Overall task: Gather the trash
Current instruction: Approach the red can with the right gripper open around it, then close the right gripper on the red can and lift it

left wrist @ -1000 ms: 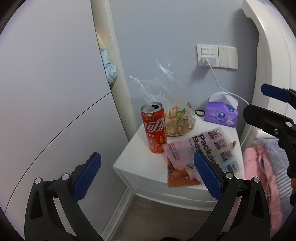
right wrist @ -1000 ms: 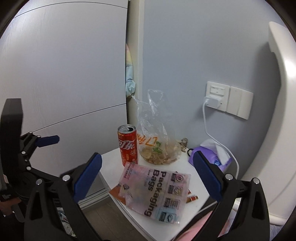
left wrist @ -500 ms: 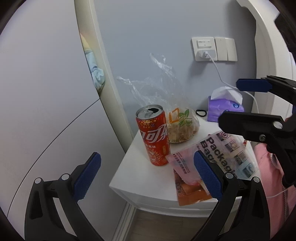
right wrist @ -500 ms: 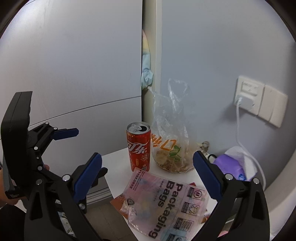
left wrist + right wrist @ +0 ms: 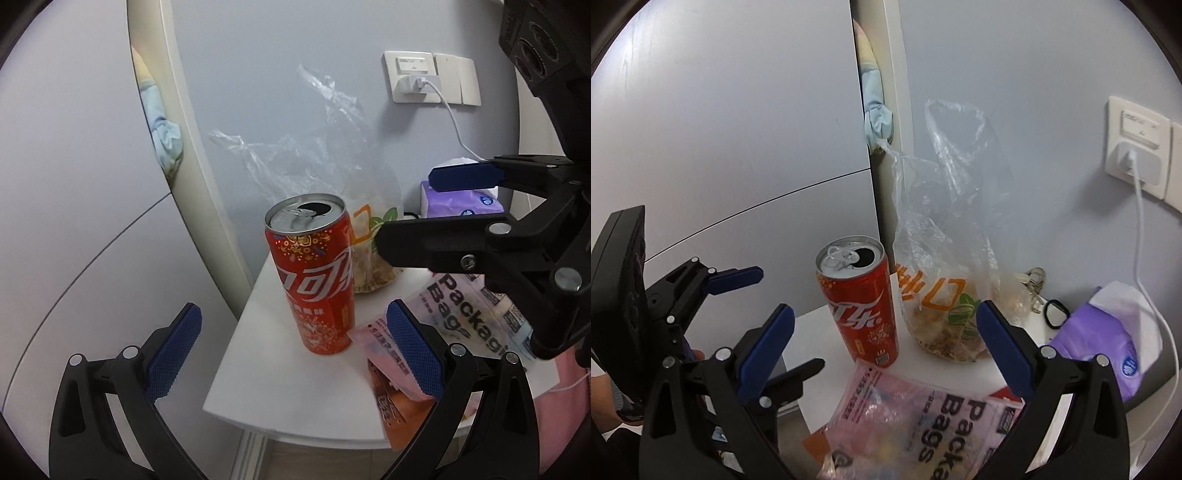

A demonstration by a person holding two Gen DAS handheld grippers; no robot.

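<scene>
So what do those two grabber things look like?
Each hand-held gripper, left and right, is a black plastic frame with two long fingers. The fingertips wear bumpy blue rubber pads. Small silver bolts dot the frame. No cables or sleeves show.

- The red soda can [image 5: 314, 273], at about 12 o'clock from the left gripper, bears the white Coca-Cola script in Chinese characters, with smaller print below too fine to read.
- The pink plastic pouch [image 5: 923, 424], at 6 o'clock from the can in the right wrist view, reads "Packaging Bags" in bold black letters.
- The clear bag [image 5: 945, 295] at the can's 3 o'clock carries orange characters, not legible.
</scene>
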